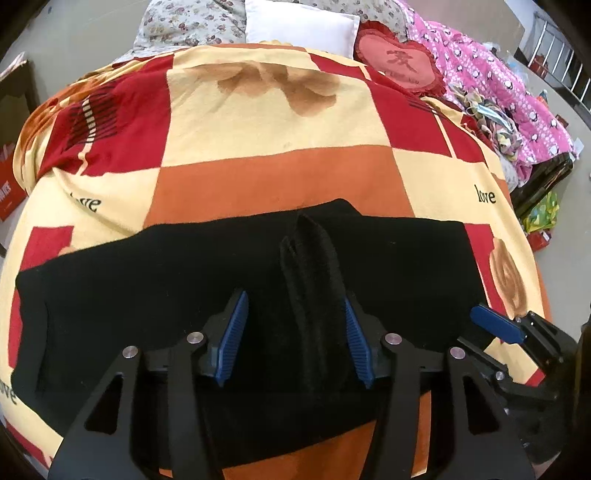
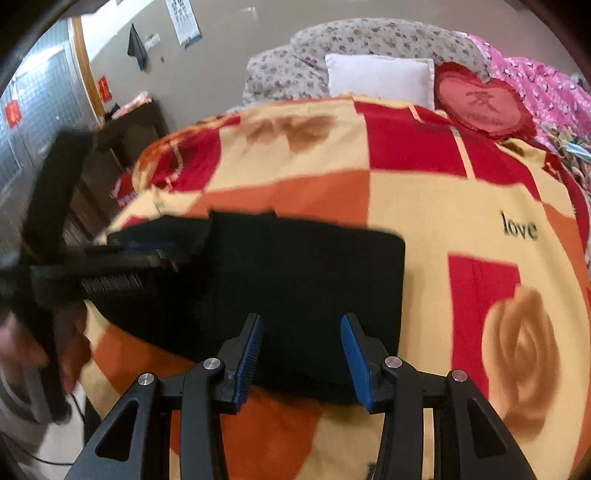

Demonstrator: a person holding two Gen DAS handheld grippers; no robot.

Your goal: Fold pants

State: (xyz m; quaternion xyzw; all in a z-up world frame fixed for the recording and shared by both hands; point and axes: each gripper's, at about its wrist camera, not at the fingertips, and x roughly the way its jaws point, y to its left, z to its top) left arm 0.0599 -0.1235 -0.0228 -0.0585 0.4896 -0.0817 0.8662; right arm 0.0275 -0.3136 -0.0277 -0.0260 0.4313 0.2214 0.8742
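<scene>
Left gripper [image 1: 295, 343]: jaws spread wide, gripping nothing; blue pads [image 1: 232, 332] stand either side of a raised ridge of cloth without touching it.
Right gripper [image 2: 301, 358]: likewise released, jaws apart, poised over the near edge of the garment. Its view is motion-blurred, so fine contact cannot be judged.

Pants [image 1: 184, 280]: one pair, black, lying across the near part of the bed as a broad flat band, apparently already doubled lengthwise. A single upstanding ridge [image 1: 310, 280] runs front to back near the middle. In the right wrist view the right end [image 2: 395, 288] is a squared, tidy corner.

Blanket [image 1: 273, 177]: one, chequered red, orange and cream, printed with "love"; it bears the pants.

Step in hand, as judged: preparing to take hold for the next fold. To do it well, flatten or pinch out the ridge first so it is not folded in. Grasp the two near corners through every layer, lift evenly with both tools, and lay edge onto edge so the squared end stays aligned. The cloth looks soft and thick, so a shallow pinch may slip off the lower layers.

Also counted at the far end of the bed:
- white pillow [image 1: 303, 26], one
- red heart cushion [image 1: 400, 62], one
- floral bedding [image 1: 184, 22], one heap
- pink quilt [image 1: 491, 77], one
</scene>
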